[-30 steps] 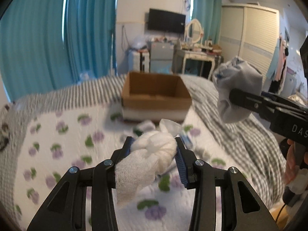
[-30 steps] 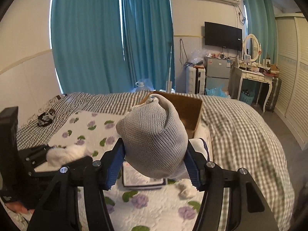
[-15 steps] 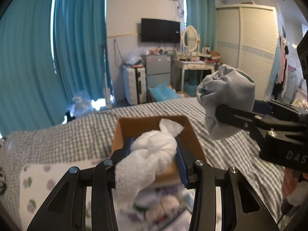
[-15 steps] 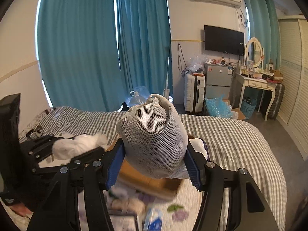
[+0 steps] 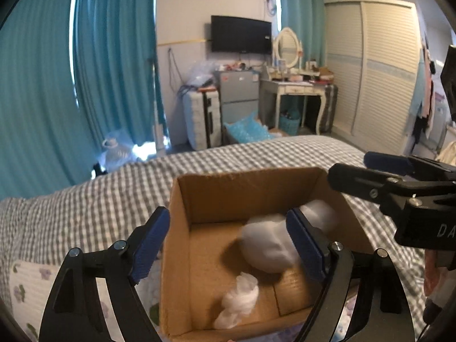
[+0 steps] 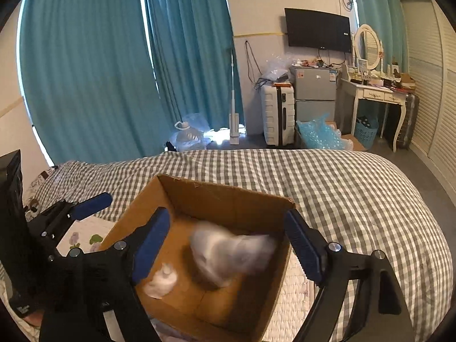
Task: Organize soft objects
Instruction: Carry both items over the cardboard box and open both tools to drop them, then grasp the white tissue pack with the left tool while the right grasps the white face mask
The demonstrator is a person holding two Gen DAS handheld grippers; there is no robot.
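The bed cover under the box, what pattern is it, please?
Grey-and-white check on the bed cover, clearest in the right wrist view.

The cardboard box (image 5: 182,242) is matt brown corrugated paperboard with a rough torn rim, and in it lie a grey knitted cloth bundle (image 5: 268,245) and, at about seven o'clock from that, a fluffy white gauze-like cloth wad (image 5: 239,296). Both the left gripper (image 5: 228,245) and the right gripper (image 6: 228,245) are smooth matt black plastic with ribbed blue rubbery pads and shiny metal screw heads. The checked bedspread (image 6: 356,188) under the box is soft woven cloth, and the flowered white quilt (image 5: 25,285) at eight o'clock looks stitched and puffy.
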